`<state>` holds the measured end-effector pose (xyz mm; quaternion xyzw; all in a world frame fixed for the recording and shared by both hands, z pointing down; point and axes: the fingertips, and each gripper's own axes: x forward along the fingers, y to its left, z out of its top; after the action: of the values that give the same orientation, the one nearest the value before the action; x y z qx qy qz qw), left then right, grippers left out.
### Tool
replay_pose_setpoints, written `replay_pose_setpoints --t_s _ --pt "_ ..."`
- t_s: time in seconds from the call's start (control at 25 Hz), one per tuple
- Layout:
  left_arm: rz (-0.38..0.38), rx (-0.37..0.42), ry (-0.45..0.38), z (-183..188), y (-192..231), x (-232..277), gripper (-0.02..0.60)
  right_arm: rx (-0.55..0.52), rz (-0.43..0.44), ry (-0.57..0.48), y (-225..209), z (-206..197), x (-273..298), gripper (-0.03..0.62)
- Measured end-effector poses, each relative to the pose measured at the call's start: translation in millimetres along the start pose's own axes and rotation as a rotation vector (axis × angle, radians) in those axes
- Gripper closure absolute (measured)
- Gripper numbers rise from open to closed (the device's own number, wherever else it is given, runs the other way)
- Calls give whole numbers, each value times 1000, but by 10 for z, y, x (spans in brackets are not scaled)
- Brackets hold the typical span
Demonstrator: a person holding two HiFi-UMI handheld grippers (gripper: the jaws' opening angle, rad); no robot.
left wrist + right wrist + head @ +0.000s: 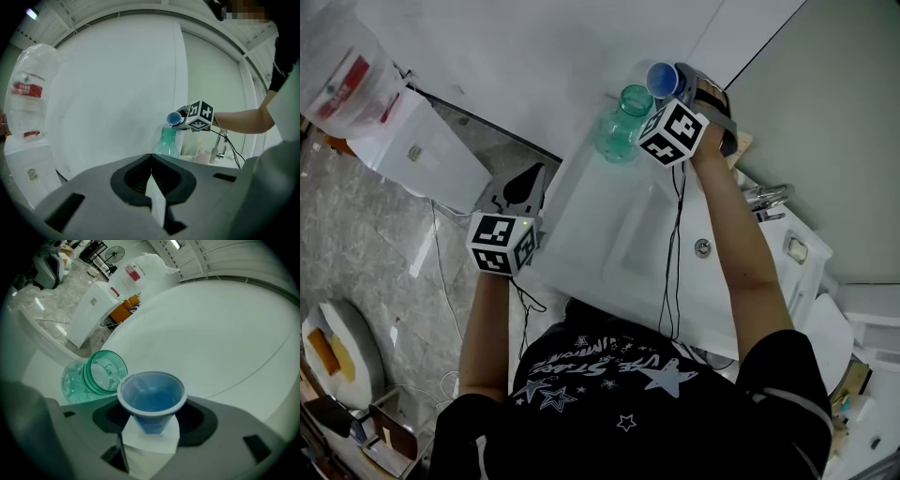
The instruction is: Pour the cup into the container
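Note:
A small blue cup (pixel 151 397) sits between the white pads of my right gripper (pixel 150 434), which is shut on it. The cup is tipped toward a green glass jar (pixel 93 376), its rim just beside and above the jar's open mouth. In the head view the cup (pixel 661 79) and right gripper (pixel 673 86) hover over the jar (pixel 621 124) at the basin's far edge. From the left gripper view the cup (pixel 174 118) lies nearly on its side above the jar (pixel 167 143). My left gripper (pixel 154 197) is shut and empty, off to the left (pixel 523 183).
The jar stands on a white basin counter (pixel 609 244) with a drain (pixel 702 247) and a chrome tap (pixel 766 197) to the right. A water dispenser with a clear bottle (pixel 347 75) stands on the floor at the left. A white wall lies behind.

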<state>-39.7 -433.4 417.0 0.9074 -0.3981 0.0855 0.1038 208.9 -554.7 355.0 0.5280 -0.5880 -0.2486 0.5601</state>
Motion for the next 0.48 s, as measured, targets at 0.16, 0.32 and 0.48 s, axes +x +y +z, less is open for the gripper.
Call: replay_pose_setpoints --t_s 0.16,0.32,0.48 --pt "0 -2 -1 1 -3 1 572 -34 -14 8 -3 -11 5 306" --pt "1 -4 -4 21 10 8 572 -59 -27 10 -31 1 15 306" --pt "0 -4 -6 20 15 3 572 -78 -42 8 -33 16 18 306"
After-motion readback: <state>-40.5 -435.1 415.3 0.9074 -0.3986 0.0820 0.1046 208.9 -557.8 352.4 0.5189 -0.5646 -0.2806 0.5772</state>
